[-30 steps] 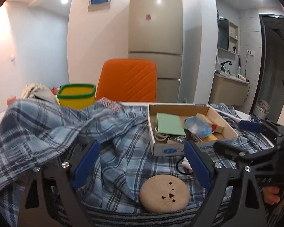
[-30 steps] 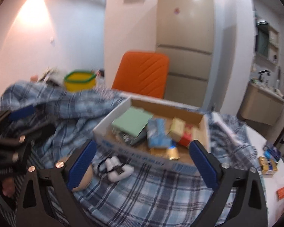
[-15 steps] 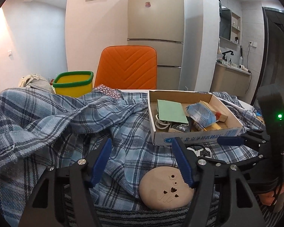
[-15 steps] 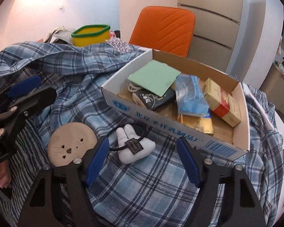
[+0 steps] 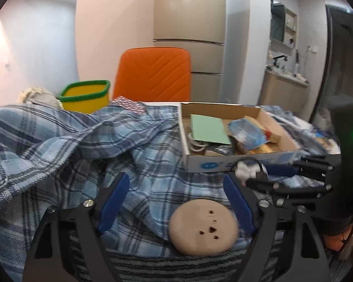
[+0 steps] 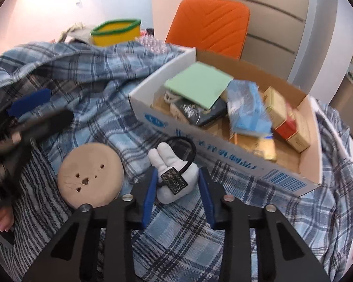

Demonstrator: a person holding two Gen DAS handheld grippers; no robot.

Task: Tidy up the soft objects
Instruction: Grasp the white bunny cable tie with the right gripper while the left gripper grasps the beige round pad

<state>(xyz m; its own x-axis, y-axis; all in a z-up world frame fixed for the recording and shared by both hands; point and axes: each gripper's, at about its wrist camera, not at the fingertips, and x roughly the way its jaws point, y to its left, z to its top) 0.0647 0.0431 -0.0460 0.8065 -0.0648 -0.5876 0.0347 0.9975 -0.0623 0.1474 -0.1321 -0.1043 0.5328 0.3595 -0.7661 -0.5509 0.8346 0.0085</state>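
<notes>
The right gripper (image 6: pixel 178 191) is sitting low in the centre of its view, its blue fingers (image 6: pixel 149 195) bracketing a small white plush rabbit (image 6: pixel 174 176) — close on both flanks, though whether they are clamping it cannot be told from either view. The toy is lying on the blue plaid blanket (image 6: pixel 87 87), just below the front wall of the cardboard box (image 6: pixel 223 157). Its long axis is running from lower right to upper left of the frame, ears pointing up-left toward the box corner, body toward the gripper. A black cord loop with a dark tag (image 6: pixel 174 180) is arching over it.

At lower left, a round tan cushion (image 6: pixel 90 175) is resting just beside the rabbit. In the other view, the left gripper (image 5: pixel 176 202) is hanging with its fingers wide apart over the same blanket, holding nothing, the cushion (image 5: pixel 203 226) lying between them near the bottom edge.

The risk from here appears to be the cord: the fingers may be pinching the tag or loop instead of the stuffed body, letting the toy dangle or slip. A fold of blanket could also be caught in the squeeze and dragged upward — tugging the box with it.
</notes>
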